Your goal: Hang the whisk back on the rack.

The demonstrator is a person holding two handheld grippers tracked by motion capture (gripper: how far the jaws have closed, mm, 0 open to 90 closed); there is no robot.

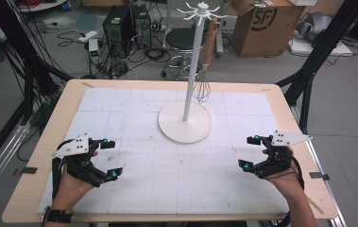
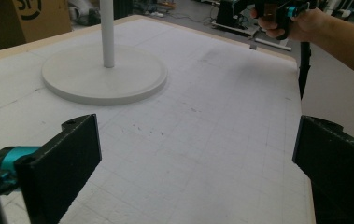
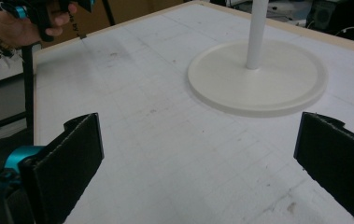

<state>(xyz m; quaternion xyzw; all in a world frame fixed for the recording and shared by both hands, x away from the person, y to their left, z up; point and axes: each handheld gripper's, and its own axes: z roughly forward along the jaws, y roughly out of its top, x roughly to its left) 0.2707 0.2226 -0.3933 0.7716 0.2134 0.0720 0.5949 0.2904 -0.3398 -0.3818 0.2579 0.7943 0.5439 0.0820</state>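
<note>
A white rack stands on a round white base [image 1: 185, 122] at the table's far middle; its pole [image 1: 193, 61] ends in a ring of hooks. A whisk [image 1: 204, 71] with a wooden handle hangs from one hook, its wire head just above the mat. My left gripper [image 1: 111, 159] rests at the near left, open, nothing between its jaws. My right gripper [image 1: 249, 152] rests at the near right, open and empty. The base [image 2: 104, 73] lies ahead of the left gripper [image 2: 193, 158], and the base [image 3: 258, 77] lies ahead of the right gripper [image 3: 198, 158].
A white gridded mat [image 1: 167, 161] covers the wooden table [image 1: 49, 142]. Behind the table are a stool [image 1: 183, 40], a cardboard box [image 1: 261, 23], electronics with cables on the floor [image 1: 120, 28], and black frame legs [image 1: 313, 56] at both sides.
</note>
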